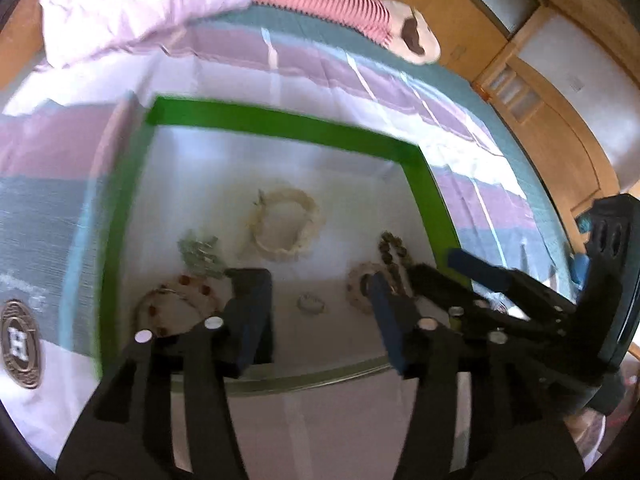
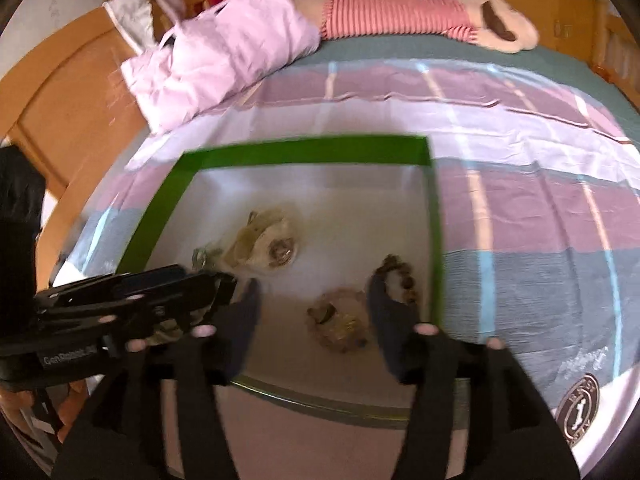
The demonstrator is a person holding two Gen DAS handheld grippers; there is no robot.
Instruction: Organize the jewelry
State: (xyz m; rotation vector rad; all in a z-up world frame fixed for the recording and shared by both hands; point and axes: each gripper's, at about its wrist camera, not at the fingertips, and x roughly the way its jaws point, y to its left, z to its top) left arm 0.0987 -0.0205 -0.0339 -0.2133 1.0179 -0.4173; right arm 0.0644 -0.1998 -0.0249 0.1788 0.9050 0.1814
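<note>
Striped bedding in mauve, white and grey-blue (image 1: pixel 224 60) covered the bed, with a pale pink quilted pillow (image 2: pixel 216 40) and wooden cupboards beyond. On it sat a shallow white tray with a bright green rim (image 1: pixel 280 122), holding the jewelry.

Inside the tray lay a cream beaded bracelet (image 1: pixel 286 224), a small cluster of pale green stones (image 1: pixel 200 254), a bracelet of reddish-brown beads on a thin band (image 1: pixel 176 300), a tiny pale ring-like piece (image 1: pixel 311 303), a strand of dark brown beads (image 1: pixel 394 254) and a tan beaded circlet (image 1: pixel 362 286) beside it. Motion blur softened all of them.

The left gripper (image 1: pixel 316 292) hung over the near half of the tray, jaws apart with nothing between them. The right gripper (image 2: pixel 316 304) was likewise parted and empty, straddling the tan circlet, the dark strand lying against 1 finger.

These pieces looked light, loose and prone to sliding on the smooth tray floor. Strung beads would likely sag and swing, so pinching across 1 side of a loop, on the beads themselves, seemed safest; the small ring would need a careful fingertip nip.
</note>
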